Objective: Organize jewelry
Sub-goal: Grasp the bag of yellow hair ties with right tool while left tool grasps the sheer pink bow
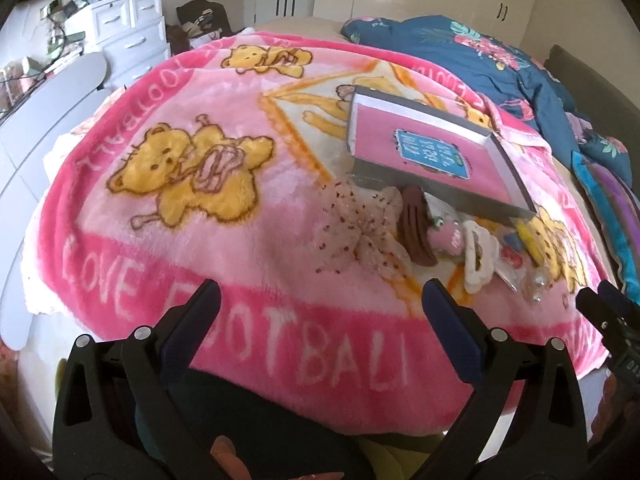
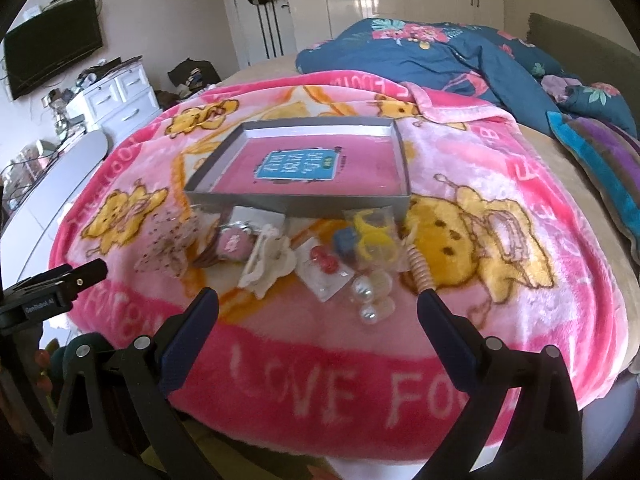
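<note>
- Both my grippers hang over the near edge of the pink blanket (image 2: 280,380), nothing taken yet. Left gripper (image 1: 320,312): fingers spread wide, bare. Right gripper (image 2: 316,316): the same, wide and empty.
- The jewelry lies in a loose row on the blanket, just in front of the grey box (image 2: 304,204), which sits toward the blanket's middle with its pink bottom showing empty (its near wall seems propped on a piece or two, hard to tell).
- From my right view, left to right: a speckled gauze bow (image 2: 166,248), a pink round charm (image 2: 232,246), a cream hair clip (image 2: 266,264), a clear packet with red beads (image 2: 324,270), pearl earrings (image 2: 366,300), a bagged yellow piece (image 2: 372,236), a coiled peach hair tie (image 2: 418,268).
- A brown claw clip (image 1: 414,224) shows in the left view beside the bow.
- Handling, as I judge it: all light. Bow soft, will crush; pinch at the knot. Clips stiff; take across the spine.
- Pearls round and slick, likely to squirt out; close slowly on their clear backing instead.
- Packets are slippery film; grip a raised edge, since the plush pile sinks under pressure.
</note>
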### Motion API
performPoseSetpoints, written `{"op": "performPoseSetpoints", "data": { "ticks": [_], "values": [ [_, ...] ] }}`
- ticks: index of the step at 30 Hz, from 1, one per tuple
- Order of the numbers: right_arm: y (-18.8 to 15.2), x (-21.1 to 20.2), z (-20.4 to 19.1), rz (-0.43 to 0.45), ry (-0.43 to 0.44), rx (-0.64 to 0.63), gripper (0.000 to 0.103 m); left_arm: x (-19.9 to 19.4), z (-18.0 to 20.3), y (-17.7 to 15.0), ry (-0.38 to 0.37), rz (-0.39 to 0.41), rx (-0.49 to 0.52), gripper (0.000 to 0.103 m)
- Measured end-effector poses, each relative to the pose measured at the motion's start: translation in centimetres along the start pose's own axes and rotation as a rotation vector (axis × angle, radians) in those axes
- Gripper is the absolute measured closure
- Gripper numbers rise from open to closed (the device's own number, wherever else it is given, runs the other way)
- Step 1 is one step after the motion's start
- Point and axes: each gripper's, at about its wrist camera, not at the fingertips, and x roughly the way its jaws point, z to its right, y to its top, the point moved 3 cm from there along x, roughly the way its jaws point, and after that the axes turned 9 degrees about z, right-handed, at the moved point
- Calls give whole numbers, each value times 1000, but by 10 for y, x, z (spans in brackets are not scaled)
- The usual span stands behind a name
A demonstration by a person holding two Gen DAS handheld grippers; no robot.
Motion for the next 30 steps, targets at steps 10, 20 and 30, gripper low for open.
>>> {"op": "performPoseSetpoints", "data": {
  "ticks": [10, 20, 30],
  "values": [
    [13, 36, 40, -43, -40, 68, 4, 38, 9, 8, 0, -44, 6, 9],
    [18, 78, 50, -90, -18, 38, 17, 80, 10, 11, -18, -103, 18, 9],
    [13, 120, 55, -155, -2, 42, 44, 102, -2, 9, -9, -141, 16, 9]
  ]
}}
